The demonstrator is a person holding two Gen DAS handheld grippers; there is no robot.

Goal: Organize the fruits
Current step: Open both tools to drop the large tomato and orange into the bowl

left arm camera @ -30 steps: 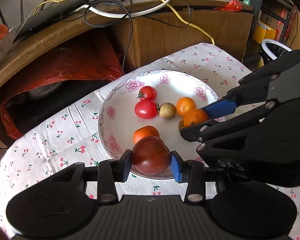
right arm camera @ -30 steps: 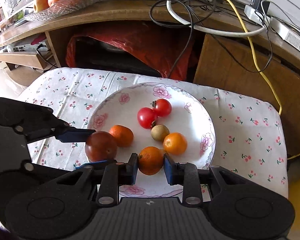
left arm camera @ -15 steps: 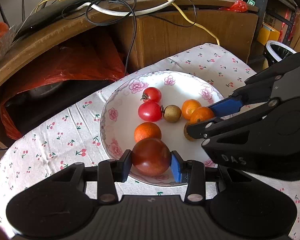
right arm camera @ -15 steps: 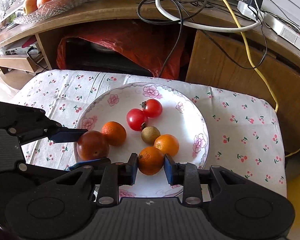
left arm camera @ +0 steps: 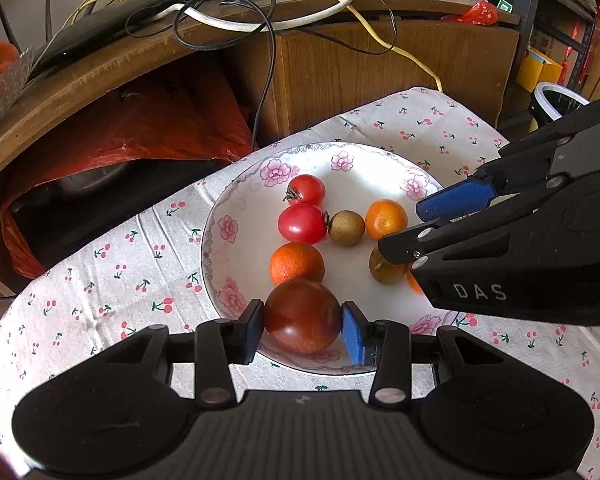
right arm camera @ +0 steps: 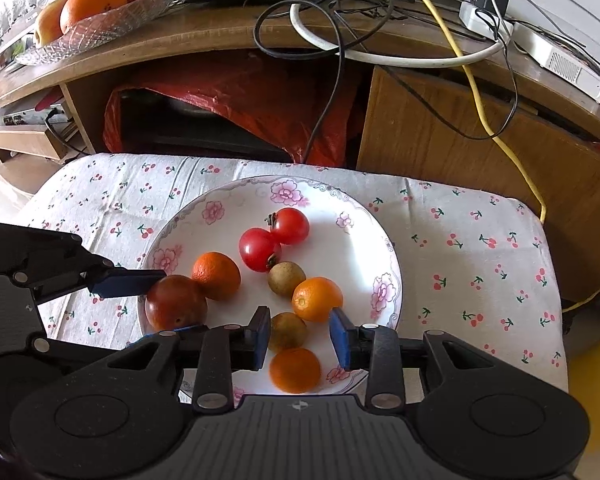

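A flowered white plate (left arm camera: 240,268) (right arm camera: 340,248) sits on a cherry-print cloth. My left gripper (left arm camera: 302,330) (right arm camera: 156,304) is shut on a dark red tomato (left arm camera: 302,316) (right arm camera: 176,302) over the plate's near-left rim. My right gripper (right arm camera: 300,338) (left arm camera: 402,226) stands open over the plate's front. A small brown fruit (right arm camera: 287,332) shows between its fingers, and an orange (right arm camera: 295,370) lies loose just below them. On the plate are two red tomatoes (right arm camera: 290,225) (right arm camera: 259,249), two more oranges (right arm camera: 216,275) (right arm camera: 317,299) and another brown fruit (right arm camera: 286,278).
Behind the clothed table stands a wooden desk (right arm camera: 440,128) strewn with cables (right arm camera: 340,40), with a red plastic bag (right arm camera: 240,92) under it. A glass dish (right arm camera: 96,20) of oranges and apples sits on the desk at the left. Bare cloth (right arm camera: 480,260) lies right of the plate.
My right gripper has opened and let go of the orange, which now lies on the plate's front. The left gripper still grips the dark tomato, almost unmoved.
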